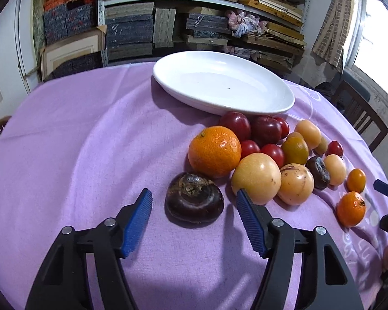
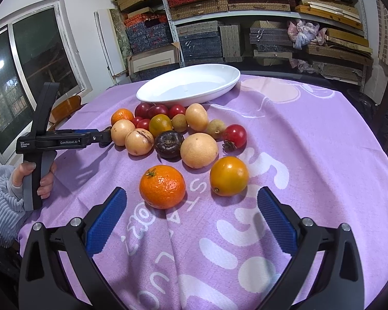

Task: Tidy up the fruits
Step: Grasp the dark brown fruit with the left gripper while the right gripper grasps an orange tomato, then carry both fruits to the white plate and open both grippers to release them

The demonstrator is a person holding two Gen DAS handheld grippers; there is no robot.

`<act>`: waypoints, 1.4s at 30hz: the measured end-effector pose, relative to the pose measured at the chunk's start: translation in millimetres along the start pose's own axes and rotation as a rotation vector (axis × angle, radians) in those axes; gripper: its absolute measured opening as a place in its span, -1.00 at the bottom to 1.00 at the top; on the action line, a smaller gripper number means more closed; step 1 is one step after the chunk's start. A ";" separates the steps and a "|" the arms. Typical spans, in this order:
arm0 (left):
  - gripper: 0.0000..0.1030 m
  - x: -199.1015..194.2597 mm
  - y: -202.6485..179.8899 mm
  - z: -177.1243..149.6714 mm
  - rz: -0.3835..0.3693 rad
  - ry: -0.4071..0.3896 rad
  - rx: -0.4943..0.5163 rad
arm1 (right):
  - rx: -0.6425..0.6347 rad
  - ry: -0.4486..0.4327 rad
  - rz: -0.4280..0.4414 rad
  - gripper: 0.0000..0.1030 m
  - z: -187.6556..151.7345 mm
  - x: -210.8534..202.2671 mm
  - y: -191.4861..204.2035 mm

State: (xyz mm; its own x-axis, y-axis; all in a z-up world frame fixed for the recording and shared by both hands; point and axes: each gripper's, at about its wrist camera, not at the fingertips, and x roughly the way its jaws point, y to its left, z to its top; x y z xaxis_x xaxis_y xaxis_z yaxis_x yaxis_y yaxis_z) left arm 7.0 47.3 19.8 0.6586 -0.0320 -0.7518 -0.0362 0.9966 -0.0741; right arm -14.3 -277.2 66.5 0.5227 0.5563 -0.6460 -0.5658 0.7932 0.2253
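Observation:
A white oval plate (image 1: 271, 103) (image 2: 152, 95) stands empty at the table's far side. Before it lies a pile of fruit: an orange (image 1: 214, 151), red plums (image 1: 266, 130), yellow round fruits (image 1: 256, 178), dark brown water chestnuts (image 1: 194, 197) (image 2: 169, 143). My left gripper (image 1: 194, 199) is open, its blue pads on either side of the near chestnut, not touching it. My right gripper (image 2: 191, 199) is open just short of a small orange (image 2: 162, 186) and a yellow-orange fruit (image 2: 229, 175). The left gripper shows in the right wrist view (image 2: 106, 135).
The table wears a purple cloth (image 1: 77, 142) with white print. Shelves of stacked boxes (image 1: 147, 25) stand behind it. A dark wooden chair (image 1: 359, 108) is at the right, windows on both sides. A hand in a ribbed sleeve (image 2: 2, 201) holds the left tool.

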 end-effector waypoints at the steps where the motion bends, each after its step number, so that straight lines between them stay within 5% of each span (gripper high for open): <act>1: 0.17 0.8 -1.1 0.1 0.002 0.000 0.009 | -0.001 0.002 0.000 0.92 0.8 0.6 -0.2; 3: -0.07 3.9 -1.2 -1.6 0.000 0.009 0.017 | -0.003 0.008 -0.001 0.92 0.5 2.0 0.9; 15: -0.08 4.5 -2.3 -3.3 -0.004 -0.003 0.029 | -0.001 0.044 -0.039 0.90 20.3 19.2 -7.3; 19: -0.07 4.6 -2.3 -3.2 -0.004 -0.002 0.028 | 0.017 0.085 -0.032 0.33 31.0 31.7 -16.9; 27: -0.07 4.5 -2.4 -3.3 -0.004 -0.003 0.029 | 0.036 0.096 -0.045 0.32 34.7 36.7 -28.0; 31: -0.07 4.5 -2.3 -3.1 -0.004 -0.002 0.029 | 0.091 0.097 0.019 -0.36 36.6 34.5 -39.9; 32: -0.07 4.6 -2.2 -3.2 -0.005 -0.002 0.028 | 0.102 0.088 0.018 -0.40 37.5 32.6 -42.5; 42: -0.07 7.2 -1.2 -2.7 -0.013 0.013 0.023 | -0.033 0.145 -0.072 -0.26 32.1 58.6 -15.8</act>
State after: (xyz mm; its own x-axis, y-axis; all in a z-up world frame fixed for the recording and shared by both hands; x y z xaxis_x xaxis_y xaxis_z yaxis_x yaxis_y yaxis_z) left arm 9.8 45.7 12.7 0.6491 -0.0457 -0.7593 -0.0102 0.9976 -0.0688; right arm 45.7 -249.2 48.5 0.4663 0.4550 -0.7586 -0.5522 0.8197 0.1523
